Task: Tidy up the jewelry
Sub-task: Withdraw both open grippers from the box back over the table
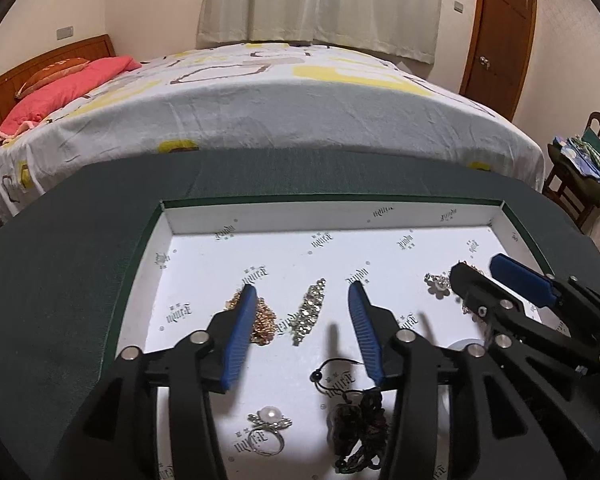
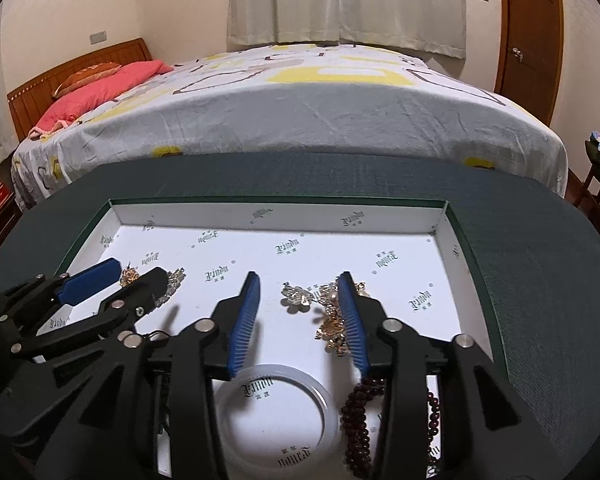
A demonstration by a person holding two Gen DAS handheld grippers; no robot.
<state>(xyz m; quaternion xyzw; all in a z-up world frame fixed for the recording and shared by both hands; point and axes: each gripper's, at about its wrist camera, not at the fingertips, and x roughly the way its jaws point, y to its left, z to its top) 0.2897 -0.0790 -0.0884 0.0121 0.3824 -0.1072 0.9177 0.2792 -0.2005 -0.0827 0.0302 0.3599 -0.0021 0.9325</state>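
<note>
A shallow white box (image 1: 332, 224) with printed lining holds the jewelry. My left gripper (image 1: 302, 296) is open and empty above a gold piece (image 1: 264, 320) and a crystal strip (image 1: 310, 312). Near its base lie a pearl ring (image 1: 269, 426) and a dark corded pendant (image 1: 356, 428). My right gripper (image 2: 298, 282) is open and empty above a silver flower piece (image 2: 298, 298) and a gold cluster (image 2: 334, 328). A white bangle (image 2: 278, 420) and dark red beads (image 2: 358, 424) lie below it. Each gripper shows in the other's view (image 1: 476, 268) (image 2: 140, 270).
The box sits on a dark green cloth-covered table (image 1: 60, 264). Behind it is a bed (image 1: 280, 100) with a pink pillow (image 1: 60, 88). A wooden door (image 1: 500, 36) and a chair (image 1: 580, 168) with clothes stand at the right.
</note>
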